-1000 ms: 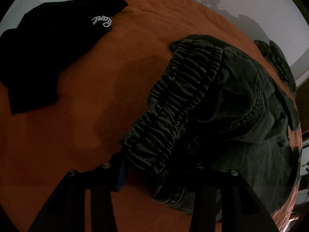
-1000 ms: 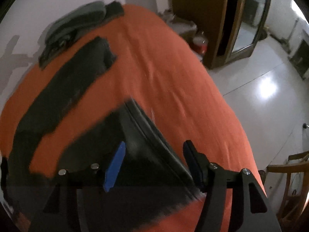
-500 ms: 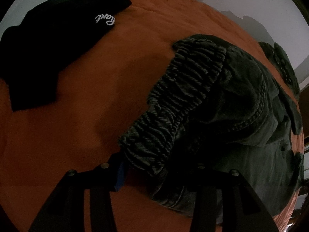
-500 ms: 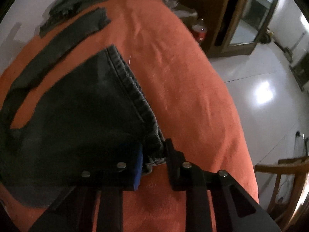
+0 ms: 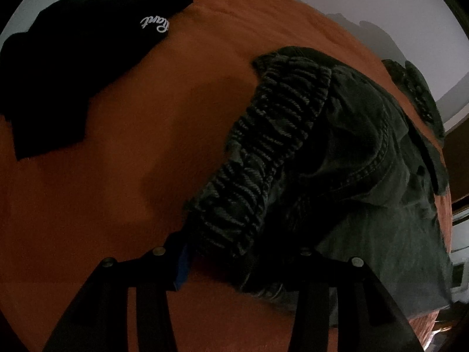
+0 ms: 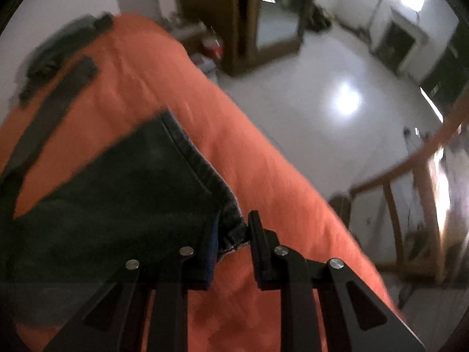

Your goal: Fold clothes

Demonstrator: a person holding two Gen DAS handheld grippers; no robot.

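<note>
Right wrist view showed the right gripper (image 6: 233,234) clamped on the dark trousers' (image 6: 117,199) hem corner at 6 o'clock on the orange bed (image 6: 164,88), the left gripper (image 5: 243,259) closed on the waistband (image 5: 263,152), where that shallow hem pinch could be lost under tension.

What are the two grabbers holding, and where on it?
Right gripper pinches the dark pants' hem corner. Left gripper is around their stretchy waistband.
</note>
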